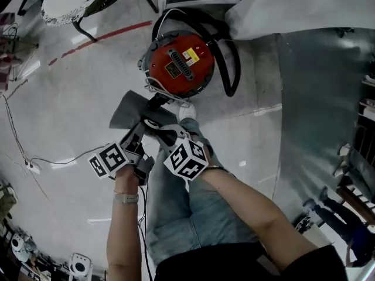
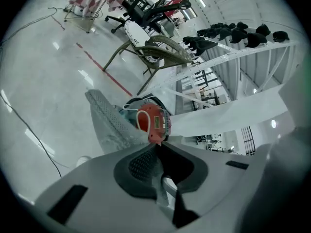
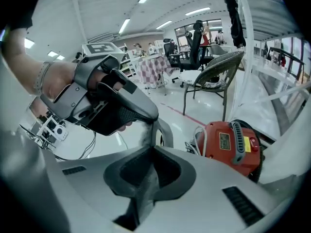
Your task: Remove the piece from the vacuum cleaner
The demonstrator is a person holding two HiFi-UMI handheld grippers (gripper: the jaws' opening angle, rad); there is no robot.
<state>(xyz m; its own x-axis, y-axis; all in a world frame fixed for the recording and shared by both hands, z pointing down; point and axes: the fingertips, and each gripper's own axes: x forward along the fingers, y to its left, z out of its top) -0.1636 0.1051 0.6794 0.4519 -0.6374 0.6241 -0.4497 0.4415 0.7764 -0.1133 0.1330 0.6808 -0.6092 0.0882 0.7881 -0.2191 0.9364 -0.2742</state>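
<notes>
A red round vacuum cleaner (image 1: pixel 179 66) stands on the floor with its black hose (image 1: pixel 231 63) looped round it. In front of it a grey cloth piece (image 1: pixel 132 111) is held up off the floor. My left gripper (image 1: pixel 144 127) is shut on one edge of it, and the mesh cloth (image 2: pixel 109 123) fans out up and left from the jaw tips. My right gripper (image 1: pixel 159 126) is shut on the cloth (image 3: pixel 146 136) close beside the left one. The left gripper (image 3: pixel 138 111) shows just above my right jaws. The vacuum cleaner (image 3: pixel 233 147) lies to their right.
A wicker chair (image 2: pixel 155 52) and a red floor line (image 1: pixel 99 40) lie beyond the vacuum cleaner. A thin cable (image 1: pixel 53 161) runs over the floor at left. A white sheet and grey panel (image 1: pixel 316 86) stand at right. The person's jeans-clad legs (image 1: pixel 181 209) are below the grippers.
</notes>
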